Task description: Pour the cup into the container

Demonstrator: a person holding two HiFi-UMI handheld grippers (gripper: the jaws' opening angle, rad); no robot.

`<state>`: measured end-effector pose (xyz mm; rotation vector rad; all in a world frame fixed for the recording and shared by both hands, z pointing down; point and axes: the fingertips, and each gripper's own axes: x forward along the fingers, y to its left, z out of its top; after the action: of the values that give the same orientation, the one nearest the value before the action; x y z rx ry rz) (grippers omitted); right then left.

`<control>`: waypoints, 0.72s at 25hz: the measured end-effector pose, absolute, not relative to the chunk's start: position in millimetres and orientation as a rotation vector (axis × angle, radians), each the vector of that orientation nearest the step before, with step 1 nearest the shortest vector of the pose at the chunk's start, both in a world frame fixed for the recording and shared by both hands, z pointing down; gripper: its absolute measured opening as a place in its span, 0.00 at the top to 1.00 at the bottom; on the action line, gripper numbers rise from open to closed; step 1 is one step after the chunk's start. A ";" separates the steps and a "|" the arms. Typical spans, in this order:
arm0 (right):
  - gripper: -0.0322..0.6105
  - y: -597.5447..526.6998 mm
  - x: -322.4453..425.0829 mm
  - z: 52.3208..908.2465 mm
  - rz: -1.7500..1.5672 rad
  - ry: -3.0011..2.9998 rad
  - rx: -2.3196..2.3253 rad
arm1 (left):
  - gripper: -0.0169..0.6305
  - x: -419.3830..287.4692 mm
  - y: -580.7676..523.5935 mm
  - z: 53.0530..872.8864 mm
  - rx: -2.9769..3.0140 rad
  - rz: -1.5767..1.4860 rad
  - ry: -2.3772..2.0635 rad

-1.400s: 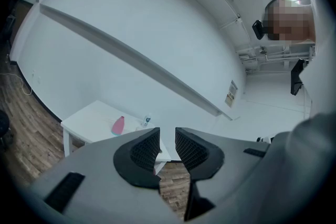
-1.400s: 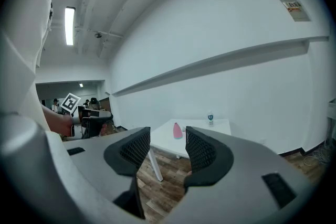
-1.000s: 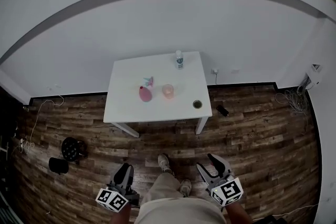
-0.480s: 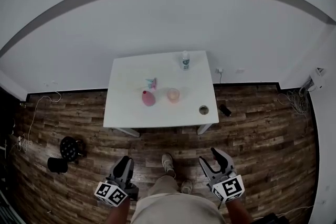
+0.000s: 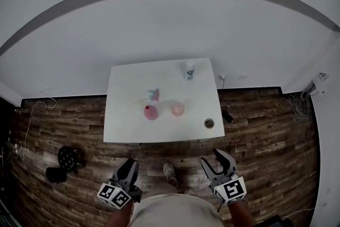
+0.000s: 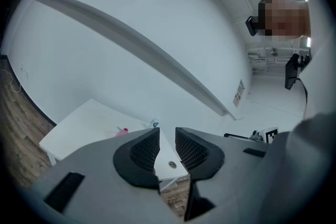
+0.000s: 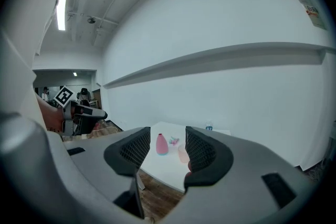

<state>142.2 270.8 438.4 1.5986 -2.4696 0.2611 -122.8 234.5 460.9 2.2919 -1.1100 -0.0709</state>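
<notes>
A white table stands ahead of me by the wall. On it are a translucent pink cup, a pink vase-shaped container, a small bottle and a small dark round dish. Both grippers hang low near my legs, well short of the table. My left gripper is open with a narrow gap and nothing in it. My right gripper is open and empty too. The right gripper view frames the container and the cup between its jaws; the left gripper view shows the dish.
A small pink and blue item lies behind the container. On the wooden floor, black objects sit at the left and a black item lies by the table's right leg. Cables trail at the right wall.
The table has shifted lower and slightly right in the head view as I step toward it. Both grippers stay low, open and empty.
</notes>
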 end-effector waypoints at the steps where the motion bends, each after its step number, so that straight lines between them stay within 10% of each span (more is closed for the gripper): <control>1: 0.65 263.5 140.6 439.3 0.263 -2.465 1.601 | 0.84 -124.6 227.1 462.3 2.293 -0.067 -1.104; 18: 0.65 169.9 106.4 452.0 0.196 -2.442 1.550 | 0.83 -143.5 145.7 473.6 2.382 -0.039 -1.058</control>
<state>106.4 169.9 452.0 1.5499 -2.4421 0.1958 -143.5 145.7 473.6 2.3819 -1.0580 -0.0387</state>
